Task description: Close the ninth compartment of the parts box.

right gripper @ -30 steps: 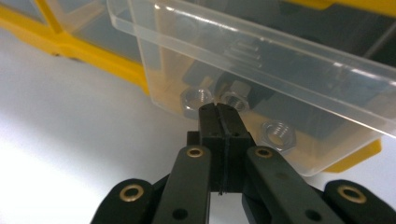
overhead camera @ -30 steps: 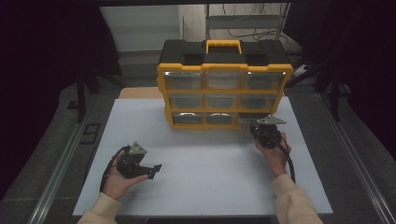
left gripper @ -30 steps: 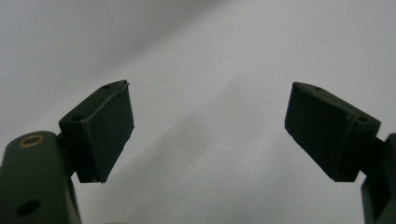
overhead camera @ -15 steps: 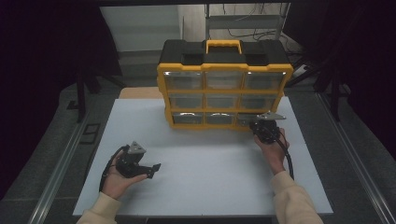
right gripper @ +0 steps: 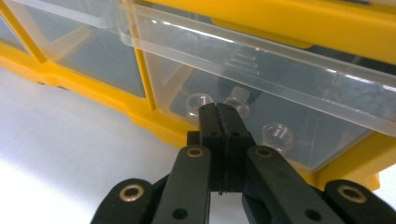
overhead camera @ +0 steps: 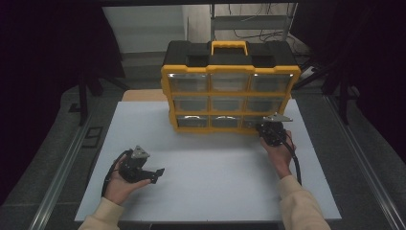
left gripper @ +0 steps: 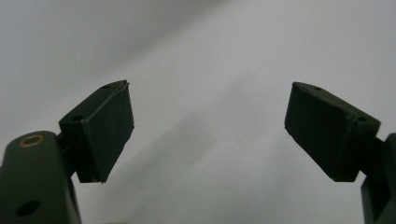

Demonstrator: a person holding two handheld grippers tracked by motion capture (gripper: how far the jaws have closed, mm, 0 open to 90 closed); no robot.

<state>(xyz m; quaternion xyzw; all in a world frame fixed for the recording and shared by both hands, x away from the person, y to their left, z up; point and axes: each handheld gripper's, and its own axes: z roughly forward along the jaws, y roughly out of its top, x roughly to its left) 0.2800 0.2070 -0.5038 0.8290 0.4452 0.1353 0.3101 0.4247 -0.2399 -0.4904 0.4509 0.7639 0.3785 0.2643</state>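
A yellow and black organizer box (overhead camera: 230, 91) with clear drawers stands at the back of the white table (overhead camera: 215, 163). My right gripper (overhead camera: 264, 128) is shut, with nothing seen between its pads, and its tips are at the front of the bottom right drawer (overhead camera: 253, 121). In the right gripper view the closed gripper (right gripper: 223, 112) points at that clear drawer (right gripper: 280, 84), where several nuts (right gripper: 277, 135) lie inside. My left gripper (overhead camera: 158, 173) is held low over the table's front left, open and holding nothing, seen as wide-apart jaws (left gripper: 208, 130) over bare white surface.
The organizer's yellow handle (overhead camera: 229, 46) is on top. Metal rails (overhead camera: 62, 172) run along both sides of the table, with dark floor beyond. A cable (overhead camera: 297, 165) trails from the right gripper along the forearm.
The right gripper has edged a little closer to the organizer's bottom right drawer. The left hand and its gripper have stayed where they were.
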